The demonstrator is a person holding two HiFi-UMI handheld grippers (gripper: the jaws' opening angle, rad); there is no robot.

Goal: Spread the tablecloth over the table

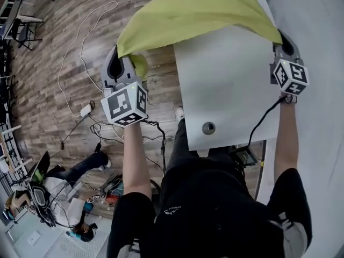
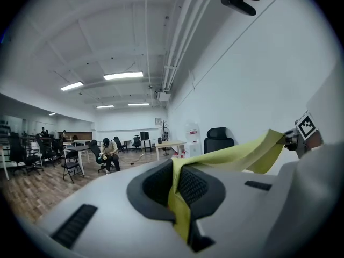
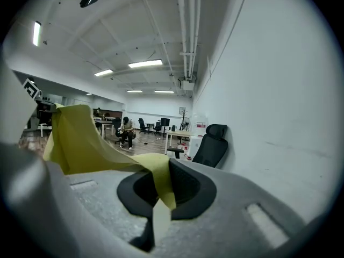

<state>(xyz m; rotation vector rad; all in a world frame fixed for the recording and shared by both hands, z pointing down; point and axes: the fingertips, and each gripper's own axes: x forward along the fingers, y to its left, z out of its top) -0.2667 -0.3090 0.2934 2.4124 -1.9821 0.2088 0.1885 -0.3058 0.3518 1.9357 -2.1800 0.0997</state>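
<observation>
Fingers (image 2: 198, 186) on both sides are clenched, each pair pinching the near edge of the yellow cloth (I read that straight down each gripper view). Largest first: the white table (image 1: 226, 85) runs from 12 to 6 o'clock in the head view, and its near half is bare. Over its far half hangs the tablecloth (image 1: 193, 12), billowed. It lies at 12 o'clock from the fingers, with its held edge running 9 to 3 o'clock between them. My left gripper (image 1: 127, 63) sits off the table's 9 o'clock side, over the floor (image 1: 64, 63). My right gripper (image 1: 284, 43) is over the 3 o'clock edge — neither looks nearer. I judge the held edge must come toward 6 o'clock — evenly, both hands together.
</observation>
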